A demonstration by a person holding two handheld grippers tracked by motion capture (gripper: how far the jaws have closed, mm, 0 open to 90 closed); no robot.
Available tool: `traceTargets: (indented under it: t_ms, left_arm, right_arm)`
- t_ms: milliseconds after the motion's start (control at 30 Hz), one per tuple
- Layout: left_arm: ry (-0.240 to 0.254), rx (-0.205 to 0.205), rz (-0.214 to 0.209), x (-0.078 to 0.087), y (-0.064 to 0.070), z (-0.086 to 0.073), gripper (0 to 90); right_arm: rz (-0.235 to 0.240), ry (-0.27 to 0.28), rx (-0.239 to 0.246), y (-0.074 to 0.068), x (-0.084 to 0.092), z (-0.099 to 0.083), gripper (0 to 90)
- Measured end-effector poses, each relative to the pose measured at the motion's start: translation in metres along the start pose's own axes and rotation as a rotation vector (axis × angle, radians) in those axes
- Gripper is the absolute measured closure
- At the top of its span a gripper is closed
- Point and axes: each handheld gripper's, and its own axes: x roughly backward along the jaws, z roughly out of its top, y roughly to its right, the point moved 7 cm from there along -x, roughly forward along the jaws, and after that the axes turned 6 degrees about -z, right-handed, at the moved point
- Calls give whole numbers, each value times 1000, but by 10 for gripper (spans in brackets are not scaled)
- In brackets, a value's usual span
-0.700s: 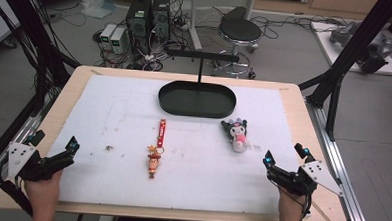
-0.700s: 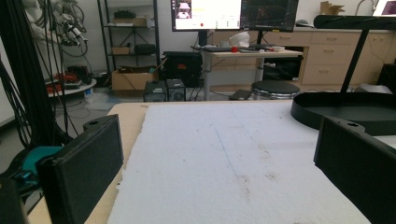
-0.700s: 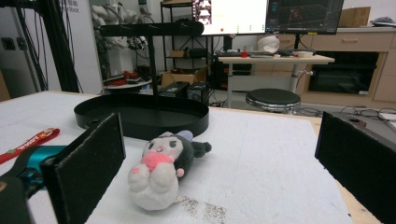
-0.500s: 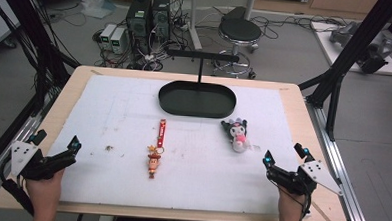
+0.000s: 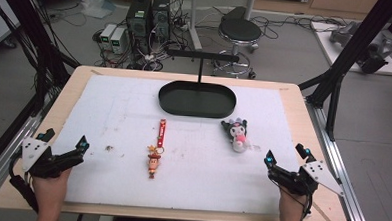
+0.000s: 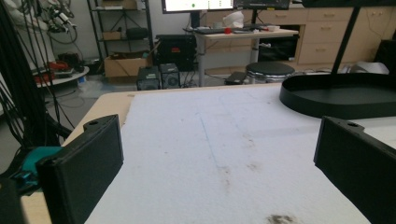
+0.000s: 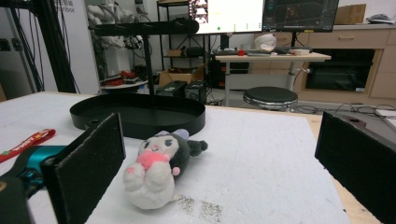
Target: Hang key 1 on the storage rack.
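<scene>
Centrally on the white foam mat point(image 5: 260, 188) covering the wooden table point(image 5: 75, 85) lie two small toys, well apart: a figure keychain with a red strap point(image 5: 157, 148) near the middle, and a black-and-white plush doll with a pink front point(image 5: 237, 134) toward the right edge. Behind them, near the far edge, stands a black oval metal tray point(image 5: 197, 99) with an upright T-shaped hanging bar. The left gripper point(image 5: 65, 146) rests at the near left corner, the right gripper point(image 5: 285, 162) at the near right corner; both have their jaws spread wide with nothing between them. Compared with the two earlier high views, neither gripper, toy nor tray has shifted, so no step appears to have begun. In the right gripper view the plush doll point(image 7: 156, 168) lies just ahead of the open jaws, on its back, touching neither. Judged from this layout, the doll is the likeliest first pick, with the tray's bar a probable destination.
</scene>
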Motion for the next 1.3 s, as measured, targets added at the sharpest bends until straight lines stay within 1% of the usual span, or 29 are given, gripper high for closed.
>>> traceTargets:
  t_ms: [100, 133, 167, 200, 233, 267, 367, 400, 433, 467, 500, 533, 567, 667, 700, 733, 800, 833, 867, 900, 933, 1033, 1067, 1100, 1133, 1200, 1233, 1267, 1300]
  left_arm:
    - [-24, 4, -16, -2, 12, 1, 18]
    - [-24, 4, -16, -2, 12, 1, 18]
    - [-40, 5, -26, -2, 19, 0, 18]
    - [-40, 5, -26, -2, 19, 0, 18]
    - [-55, 8, -35, -3, 26, 0, 18]
    - [-55, 8, -35, -3, 26, 0, 18]
    - [-82, 12, -55, -4, 41, 1, 18]
    - [-82, 12, -55, -4, 41, 1, 18]
    - [-85, 16, -63, -4, 50, 2, 18]
    - [-91, 15, -72, -5, 55, 2, 18]
    - [-91, 15, -72, -5, 55, 2, 18]
    - [-100, 14, -84, -5, 65, 2, 18]
    - [-106, 14, -91, -5, 70, 2, 18]
    - [-121, 14, -101, -6, 83, 1, 18]
    - [-121, 14, -101, -6, 83, 1, 18]
    - [-130, 12, -110, -8, 91, 0, 18]
    - [-133, 12, -115, -9, 95, -1, 18]
    - [-145, 12, -128, -11, 103, -2, 18]
    - [-145, 12, -128, -11, 103, -2, 18]
    - [-149, 14, -134, -12, 108, -2, 18]
    - [-157, 15, -143, -13, 116, -2, 18]
    - [-178, 31, -167, -16, 130, -3, 18]
    - [-178, 31, -167, -16, 130, -3, 18]
    - [-190, 34, -180, -19, 139, -5, 18]
    - [-201, 33, -187, -20, 144, -6, 18]
    - [-212, 28, -193, -21, 148, -8, 18]
    - [-237, 26, -203, -23, 155, -10, 18]
    - [-237, 26, -203, -23, 155, -10, 18]
    - [-259, 20, -211, -26, 161, -12, 18]
  right_arm:
    - [1, -1, 0, 0, 0, 0, 8]
    - [1, 0, 1, 0, 0, 0, 8]
    - [2, 1, 2, 0, 0, 0, 8]
    - [1, 1, 4, 0, 0, 0, 8]
    - [1, -1, 4, 0, 0, 0, 8]
    - [2, 0, 3, 0, -1, 0, 8]
    - [4, 0, 3, 0, 0, 0, 8]
    - [4, 0, 3, 0, 0, 0, 8]
    - [2, 4, 0, 0, -1, 0, 8]
    - [2, 4, 1, 1, -1, 0, 8]
    - [3, 4, 1, 1, -1, 0, 8]
    - [2, 5, 1, 1, -1, 1, 8]
    - [3, 6, 0, 1, -1, 1, 8]
    - [4, 5, 0, 0, -1, 1, 8]
    - [4, 5, 0, 0, -1, 1, 8]
    - [6, 2, 0, 0, -1, 0, 8]
    - [2, 1, 3, 0, -1, 0, 8]
    - [0, 3, 2, 0, -1, 0, 8]
    - [-1, 1, 1, 0, -1, 0, 8]
    - [-4, -2, -1, 0, -1, -1, 8]
    - [-4, -1, -1, 1, -1, -1, 8]
    - [-5, 2, -4, 2, -1, 0, 8]
    - [-2, 5, -4, 2, -1, 0, 8]
    - [-2, 5, -8, 2, -1, 0, 8]
    - [-2, 8, -6, 3, -1, 0, 8]
    - [-4, 6, -12, 3, -1, 0, 8]
    - [-6, 8, -13, 5, 0, 0, 8]
    - [-7, 7, -17, 5, 0, 0, 8]
    - [-5, 8, -25, 5, 0, 0, 8]
